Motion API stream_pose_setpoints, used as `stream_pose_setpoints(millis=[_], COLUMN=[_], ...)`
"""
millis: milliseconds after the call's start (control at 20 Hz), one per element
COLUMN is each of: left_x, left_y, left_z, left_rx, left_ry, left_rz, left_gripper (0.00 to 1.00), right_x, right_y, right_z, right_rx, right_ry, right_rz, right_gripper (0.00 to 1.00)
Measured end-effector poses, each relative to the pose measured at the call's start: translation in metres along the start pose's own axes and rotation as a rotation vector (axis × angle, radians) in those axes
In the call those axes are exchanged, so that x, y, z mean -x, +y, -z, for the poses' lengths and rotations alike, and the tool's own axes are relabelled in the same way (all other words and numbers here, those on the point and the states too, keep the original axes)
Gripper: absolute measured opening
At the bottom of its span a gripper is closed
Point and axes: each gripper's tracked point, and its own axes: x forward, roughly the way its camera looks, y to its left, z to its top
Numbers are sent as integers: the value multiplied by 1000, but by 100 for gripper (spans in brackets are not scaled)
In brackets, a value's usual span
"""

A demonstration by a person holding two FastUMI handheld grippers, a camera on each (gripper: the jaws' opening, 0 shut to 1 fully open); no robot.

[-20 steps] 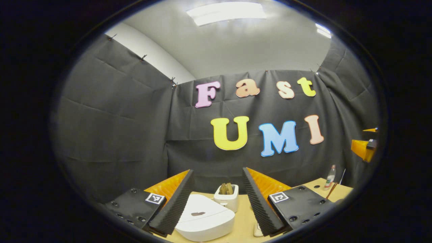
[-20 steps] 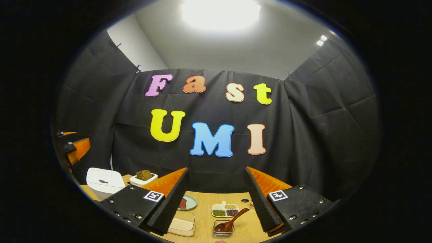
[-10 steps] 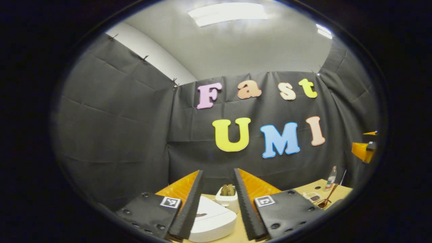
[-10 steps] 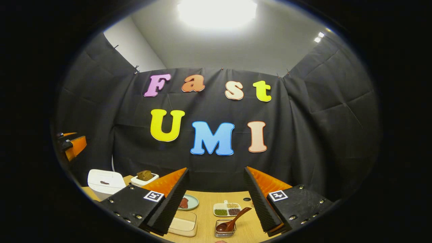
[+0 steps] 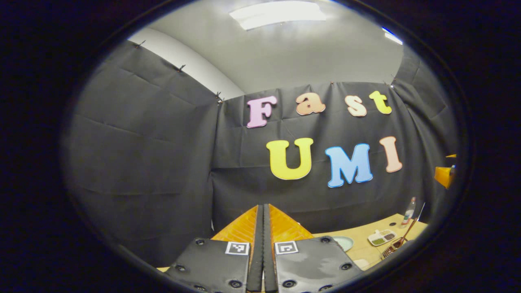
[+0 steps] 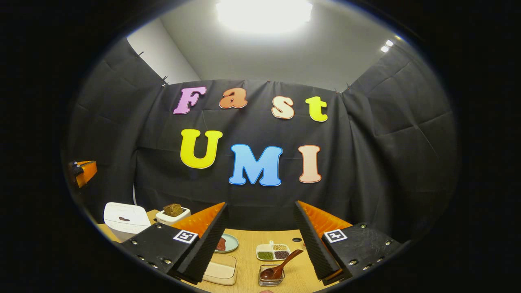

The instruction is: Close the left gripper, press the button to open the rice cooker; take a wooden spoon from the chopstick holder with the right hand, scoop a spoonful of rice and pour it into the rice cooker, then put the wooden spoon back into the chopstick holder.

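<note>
Left gripper [image 5: 263, 248]: fingers pressed flat together, nothing between them, held up above the table [image 5: 366, 238] facing the cloth wall. Past it on the right: a pale plate [image 5: 345, 242], a divided tray [image 5: 382, 237], a small bottle [image 5: 408, 211] near the wall.

Right gripper [image 6: 260, 240]: jaws wide apart, empty, raised over the table's near edge. Between its fingers lie the divided tray of grains, a glass dish [image 6: 270, 275] with a wooden spoon [image 6: 281, 265] resting in it, handle leaning up to the right, and a shallow box [image 6: 222, 269] of pale contents. The plate sits partly behind the left finger.

Cooker [image 6: 125, 219]: white, lid down, far left of the right gripper view. Holder [image 6: 174, 215] stands just right of it, brown items inside. Nothing lies between the cooker and holder.
</note>
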Motion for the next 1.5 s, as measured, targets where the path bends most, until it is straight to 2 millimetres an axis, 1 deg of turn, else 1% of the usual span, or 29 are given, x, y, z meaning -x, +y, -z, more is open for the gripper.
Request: stream_pose_setpoints(millis=[50, 100, 150, 200, 250, 300, 350, 400, 550, 650, 750, 850, 1000, 1100, 1250, 1400, 1500], left_x=[-3, -8, -15, -21, -28, -35, -40, -45, -62, -72, -83, -93, -96, -95, -90, -86, -84], left_y=[2, 2, 5, 7, 10, 12, 14, 16, 27, 30, 38, 39, 41, 35, 31, 31, 31], left_z=[1, 6, 10, 15, 20, 27, 35, 44, 69, 92, 112, 133, 175, 201, 235, 255, 260], left_rx=[-1, -1, 4, 13, 25, 39, 53, 70, 117, 140, 169, 180, 148, 145, 146, 153, 155], left_ry=[2, 10, 19, 29, 43, 57, 74, 95, 157, 207, 248, 295, 376, 431, 509, 556, 564], left_rz=[4, 13, 20, 25, 32, 38, 45, 54, 66, 78, 79, 89, 105, 122, 128, 123, 123], left_gripper=[8, 11, 11, 8, 11, 11, 8, 11, 12, 8, 8, 9, 9, 8, 9, 9, 9], right_x=[1, 2, 4, 5, 7, 8, 10, 11, 16, 19, 21, 25, 31, 34, 41, 44, 46], right_y=[-1, -1, -1, -3, -4, -5, -6, -6, -9, -11, -14, -17, -20, -22, -27, -29, -28], right_z=[1, 0, 1, 1, 1, 0, 2, 3, 6, 8, 10, 11, 14, 14, 14, 16, 19], right_rx=[2, 5, 8, 11, 13, 14, 16, 18, 21, 20, 21, 21, 23, 31, 42, 43, 42], right_ry=[0, 2, 3, 4, 5, 7, 10, 14, 27, 34, 42, 48, 61, 64, 63, 71, 82], right_rz=[5, 9, 16, 23, 31, 39, 48, 56, 83, 100, 119, 139, 161, 174, 190, 200, 199], right_gripper=[97, 97, 97, 97, 97, 97, 97, 97, 97, 97, 97, 97, 97, 97, 97, 97, 97])
